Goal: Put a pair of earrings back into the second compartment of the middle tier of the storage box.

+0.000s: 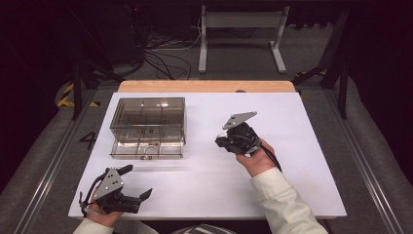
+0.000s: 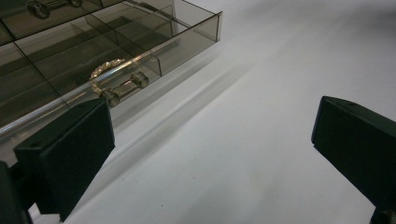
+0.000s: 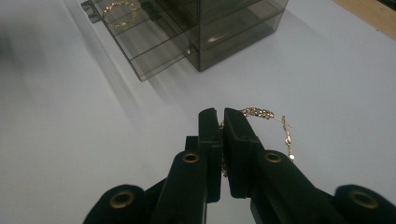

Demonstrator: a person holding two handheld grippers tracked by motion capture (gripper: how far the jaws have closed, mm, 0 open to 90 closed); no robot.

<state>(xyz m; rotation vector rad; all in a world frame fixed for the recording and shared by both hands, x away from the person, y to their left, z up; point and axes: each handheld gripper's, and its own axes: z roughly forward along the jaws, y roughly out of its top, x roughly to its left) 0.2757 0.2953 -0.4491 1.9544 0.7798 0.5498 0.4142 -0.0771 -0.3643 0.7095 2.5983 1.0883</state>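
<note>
Your right gripper (image 3: 222,122) was clenched on a gold bracelet (image 3: 261,113), the chain pinched between the jaws with a beaded loop and the clasp end hanging out to one side, above the white desk (image 1: 292,126). The smoked organiser box (image 1: 147,119) sat at the far left of the desk with its bottom drawer (image 1: 146,148) pulled open toward you; another bracelet (image 2: 106,68) already lay in a compartment just behind the drawer's front, by the handle. Judging by that, the step in hand was carrying the held bracelet to the drawer, and to do it well you needed to keep the grip firm through the carry, bring the chain low over a free compartment rather than the filled one, let the dangling clasp end clear the drawer's front wall and dividers, and release only once the loop hung inside. A thin chain can snag on a divider or drape across the rim, so a slow, straight descent suited it. Your right hand (image 1: 253,158) held its gripper raised to the right of the box, jaws pointing toward the drawer. Your left gripper (image 1: 127,194) rested at the near left edge of the desk, jaws spread wide and empty, aimed toward the drawer's front.
</note>
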